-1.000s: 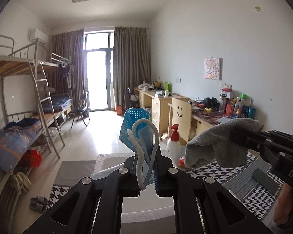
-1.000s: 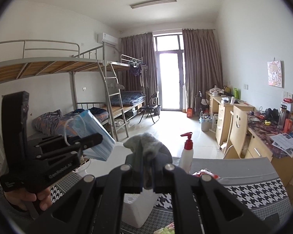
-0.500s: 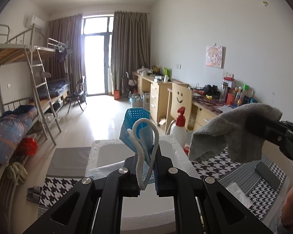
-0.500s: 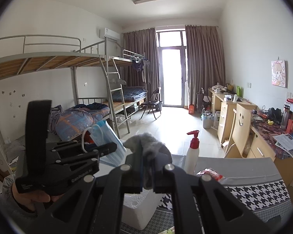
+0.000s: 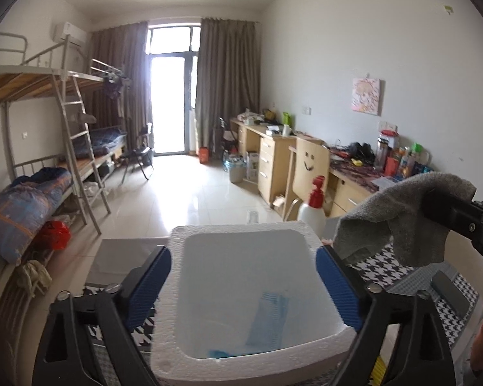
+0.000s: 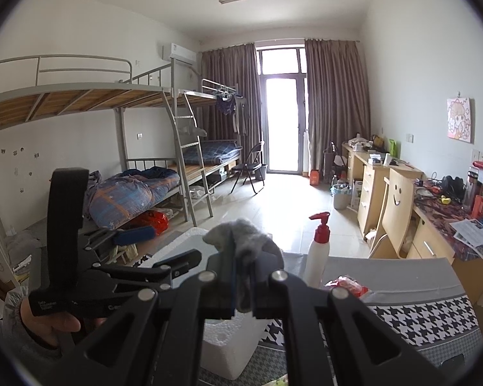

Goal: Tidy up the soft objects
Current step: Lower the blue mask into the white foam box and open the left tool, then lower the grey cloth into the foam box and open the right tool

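Note:
A white foam box [image 5: 241, 234] stands on the table below my left gripper [image 5: 243, 276], which is open and empty, its blue pads spread over the box. A blue face mask [image 5: 267, 321] lies inside the box at the bottom. My right gripper [image 6: 243, 289] is shut on a grey sock [image 6: 244, 234]. In the left wrist view the sock [image 5: 402, 212] hangs from the right gripper just right of the box. In the right wrist view the left gripper [image 6: 145, 247] shows open over the foam box [image 6: 228, 344].
A white pump bottle with a red top [image 5: 312, 209] stands behind the box, next to a red packet [image 6: 347, 284]. The table has a houndstooth cloth [image 6: 418, 318] and a dark flat object [image 5: 447, 292]. Bunk beds stand left, desks right.
My left gripper opened and let go of the blue face mask, which now lies in the foam box. It also tilted down over the box. The right gripper still holds the sock.

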`<control>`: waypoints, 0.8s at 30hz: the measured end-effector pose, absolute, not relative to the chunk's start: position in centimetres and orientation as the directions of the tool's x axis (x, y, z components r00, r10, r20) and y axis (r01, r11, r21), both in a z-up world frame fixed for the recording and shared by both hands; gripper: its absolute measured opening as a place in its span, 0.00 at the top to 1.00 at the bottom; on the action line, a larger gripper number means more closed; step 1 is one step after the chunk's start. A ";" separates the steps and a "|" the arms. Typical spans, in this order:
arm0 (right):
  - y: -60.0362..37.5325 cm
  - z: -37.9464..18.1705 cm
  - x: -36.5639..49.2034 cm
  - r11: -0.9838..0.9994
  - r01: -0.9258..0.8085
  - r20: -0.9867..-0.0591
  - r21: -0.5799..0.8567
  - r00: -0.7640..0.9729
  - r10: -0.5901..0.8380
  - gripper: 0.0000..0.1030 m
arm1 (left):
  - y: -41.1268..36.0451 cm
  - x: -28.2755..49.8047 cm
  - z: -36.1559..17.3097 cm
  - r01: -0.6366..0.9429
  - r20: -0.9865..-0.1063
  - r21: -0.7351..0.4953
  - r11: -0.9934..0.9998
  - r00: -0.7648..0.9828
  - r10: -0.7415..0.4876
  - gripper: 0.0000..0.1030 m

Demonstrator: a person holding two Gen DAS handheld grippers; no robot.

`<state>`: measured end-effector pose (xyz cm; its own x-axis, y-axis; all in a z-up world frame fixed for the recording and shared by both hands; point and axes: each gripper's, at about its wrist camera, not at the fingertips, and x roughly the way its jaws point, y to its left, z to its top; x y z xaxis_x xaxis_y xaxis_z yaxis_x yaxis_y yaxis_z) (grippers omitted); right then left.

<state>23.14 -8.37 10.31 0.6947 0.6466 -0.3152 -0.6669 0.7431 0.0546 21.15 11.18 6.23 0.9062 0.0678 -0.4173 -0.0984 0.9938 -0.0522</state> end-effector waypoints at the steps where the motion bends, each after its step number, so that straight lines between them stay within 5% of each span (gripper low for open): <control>1: -8.3 10.3 23.2 0.742 -0.668 -0.316 0.054 0.694 0.647 0.91 | 11.4 20.9 6.3 -0.106 -0.413 -0.054 0.993 0.908 0.074 0.06; 24: -4.7 10.1 23.6 0.687 -0.725 -0.352 0.054 0.630 0.692 0.91 | 15.3 16.6 6.4 -0.246 -0.361 -0.064 0.967 0.909 0.207 0.01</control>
